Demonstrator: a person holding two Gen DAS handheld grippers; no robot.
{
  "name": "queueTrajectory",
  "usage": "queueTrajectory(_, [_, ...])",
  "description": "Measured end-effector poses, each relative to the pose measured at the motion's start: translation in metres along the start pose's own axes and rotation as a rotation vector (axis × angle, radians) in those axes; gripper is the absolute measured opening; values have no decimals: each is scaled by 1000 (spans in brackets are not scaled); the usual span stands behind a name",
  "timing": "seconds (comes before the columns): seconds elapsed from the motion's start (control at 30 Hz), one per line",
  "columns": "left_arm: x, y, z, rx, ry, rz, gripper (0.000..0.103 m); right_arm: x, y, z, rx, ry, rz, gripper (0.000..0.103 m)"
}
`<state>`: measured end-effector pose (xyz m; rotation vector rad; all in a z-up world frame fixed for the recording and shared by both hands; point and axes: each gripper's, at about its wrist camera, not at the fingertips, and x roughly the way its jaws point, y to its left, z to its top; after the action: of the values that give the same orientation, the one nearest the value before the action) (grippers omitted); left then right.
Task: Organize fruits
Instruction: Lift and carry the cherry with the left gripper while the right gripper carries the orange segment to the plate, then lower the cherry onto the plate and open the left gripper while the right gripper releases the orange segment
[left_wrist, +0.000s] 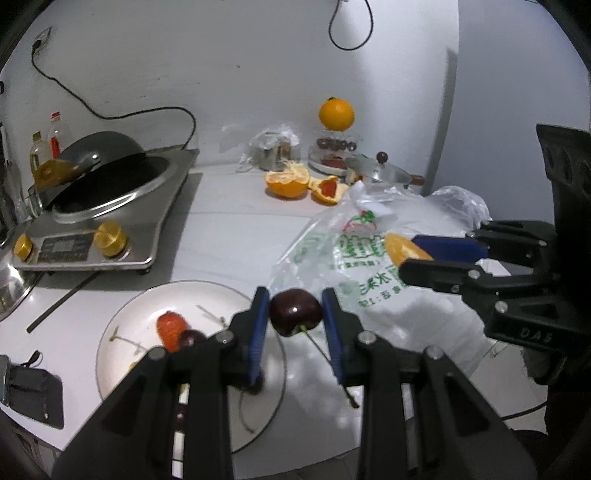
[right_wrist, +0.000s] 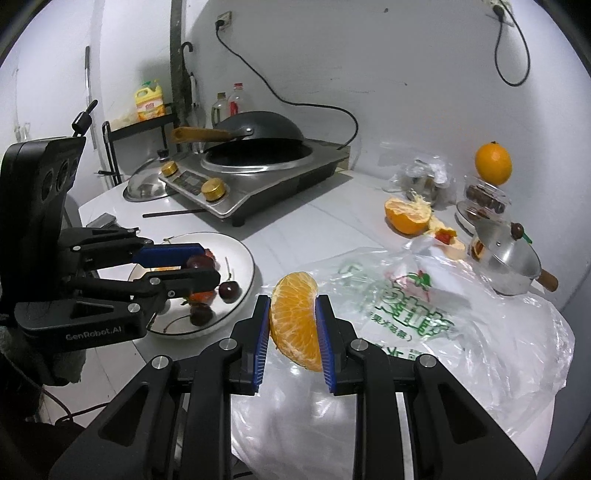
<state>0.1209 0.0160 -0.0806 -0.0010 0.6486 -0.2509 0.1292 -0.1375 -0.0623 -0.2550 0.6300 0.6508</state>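
Left gripper (left_wrist: 294, 314) clamps a dark cherry (left_wrist: 294, 312), lower centre, beside the white plate (left_wrist: 122, 321) | right gripper (right_wrist: 291, 314) pinches an orange segment (right_wrist: 295, 317) over the plastic bag (right_wrist: 461, 332) | advice: light squeeze, lower onto bare plate before releasing | setting: white counter, induction cooker (right_wrist: 258, 184) upper left.

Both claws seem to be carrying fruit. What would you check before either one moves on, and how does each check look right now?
1. Left gripper grips the cherry: ok, pinched between both blue pads.
2. Right gripper grips the orange segment: ok, clamped upright.
3. Free room on the plate: ok, bare patches beside its cherries and strawberry.
4. Grippers apart from each other: ok, a gap shows in both views.
5. Plastic bag out of the way: not ok, it sprawls beneath the right gripper.
6. Cherry squeezed too hard: cannot tell.
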Motion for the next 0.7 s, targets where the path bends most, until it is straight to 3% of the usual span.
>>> queueTrajectory(0.7, [-23, 62, -25, -66, -4, 92, 30, 39, 52, 16, -67, 43, 85, 26])
